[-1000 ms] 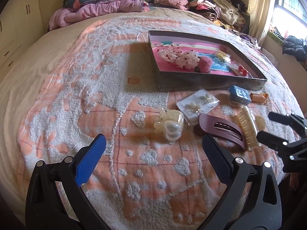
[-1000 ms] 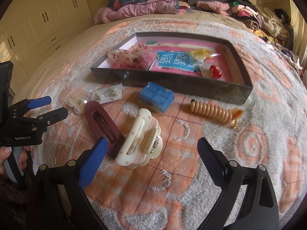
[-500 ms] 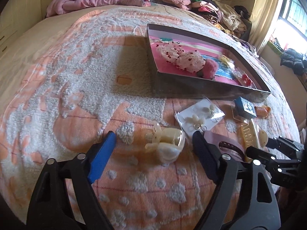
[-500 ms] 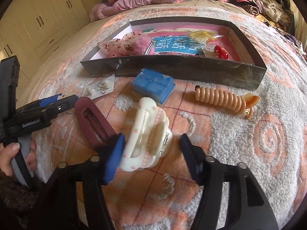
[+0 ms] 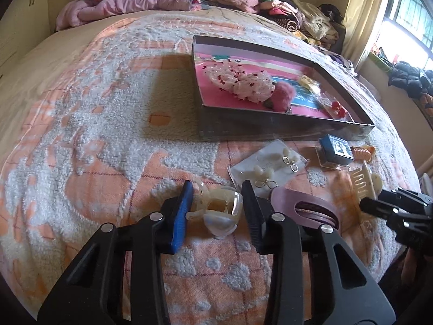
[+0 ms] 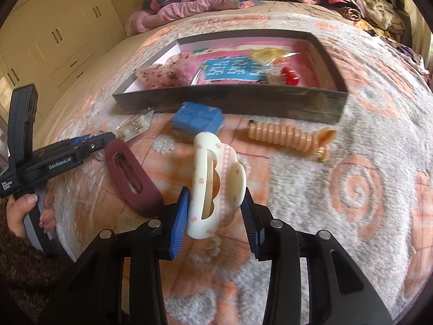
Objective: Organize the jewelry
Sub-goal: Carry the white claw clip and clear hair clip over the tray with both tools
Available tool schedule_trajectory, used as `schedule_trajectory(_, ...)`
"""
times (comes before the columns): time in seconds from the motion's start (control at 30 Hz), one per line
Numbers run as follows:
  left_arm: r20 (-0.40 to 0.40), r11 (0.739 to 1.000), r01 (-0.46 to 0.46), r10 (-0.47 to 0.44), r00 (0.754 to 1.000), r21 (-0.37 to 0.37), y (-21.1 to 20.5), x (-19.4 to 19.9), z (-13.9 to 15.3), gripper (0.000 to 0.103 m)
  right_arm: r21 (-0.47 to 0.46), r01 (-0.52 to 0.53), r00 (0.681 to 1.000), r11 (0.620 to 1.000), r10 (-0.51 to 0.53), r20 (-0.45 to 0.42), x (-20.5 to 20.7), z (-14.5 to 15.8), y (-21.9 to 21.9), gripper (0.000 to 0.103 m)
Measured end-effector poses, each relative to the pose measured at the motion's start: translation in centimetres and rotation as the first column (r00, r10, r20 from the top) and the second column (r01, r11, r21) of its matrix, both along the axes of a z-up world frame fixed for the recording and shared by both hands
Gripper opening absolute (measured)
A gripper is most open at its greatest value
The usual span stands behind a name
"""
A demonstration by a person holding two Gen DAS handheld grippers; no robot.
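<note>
The right gripper (image 6: 215,214) has just closed and clamps the cream claw clip (image 6: 216,187) by its sides, tilted up off the bed (image 6: 351,189). The left gripper (image 5: 216,211) has been closing around the clear clip (image 5: 220,211) lying on the bed; contact is unclear. Both clips look light, stiff, smooth plastic, likely to slip or spring open, so grip across the body. The tray (image 6: 243,100) lies beyond.

free: blanket (image 5: 113,124) left of tray (image 5: 270,132) | blocked: clips probably crowd its front wall
</note>
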State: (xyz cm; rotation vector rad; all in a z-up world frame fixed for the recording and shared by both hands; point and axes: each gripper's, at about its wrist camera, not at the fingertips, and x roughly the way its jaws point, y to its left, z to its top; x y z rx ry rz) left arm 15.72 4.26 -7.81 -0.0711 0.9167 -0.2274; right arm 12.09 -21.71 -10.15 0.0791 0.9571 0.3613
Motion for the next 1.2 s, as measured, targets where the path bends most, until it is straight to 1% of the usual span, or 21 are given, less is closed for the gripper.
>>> schedule_trajectory(0.1, 0.02, 1.0, 0.004, -0.004, 1.0, 0.009, 0.0, -0.7, 0.6, 0.029, -0.012, 0.022, 1.0, 1.0, -0.022, 0.012, -0.3, 0.5, -1.2, 0.036)
schedule_trajectory(0.27, 0.052, 1.0, 0.024, -0.025, 0.998, 0.014, -0.6, -1.3, 2.2, 0.028, -0.006, 0.065, 0.998, 0.998, -0.065, 0.028, -0.6, 1.6, -3.4, 0.036)
schedule_trajectory(0.6, 0.119, 0.997, 0.076, -0.076, 0.99, 0.009, -3.3, -1.0, 5.7, 0.028, 0.001, 0.112, 0.991, 0.994, -0.112, 0.079, -0.1, 3.9, -5.9, 0.036)
schedule_trajectory(0.83, 0.141, 0.994, 0.112, -0.112, 0.984, 0.012, -5.5, 0.4, 6.8, 0.028, 0.007, 0.125, 0.986, 0.992, -0.125, 0.112, 0.6, 5.4, -6.7, 0.036)
schedule_trajectory(1.2, 0.152, 0.987, 0.158, -0.159, 0.976, 0.02, -8.6, 3.1, 7.5, 0.029, 0.006, 0.134, 0.981, 0.991, -0.134, 0.144, 2.7, 6.7, -7.8, 0.036)
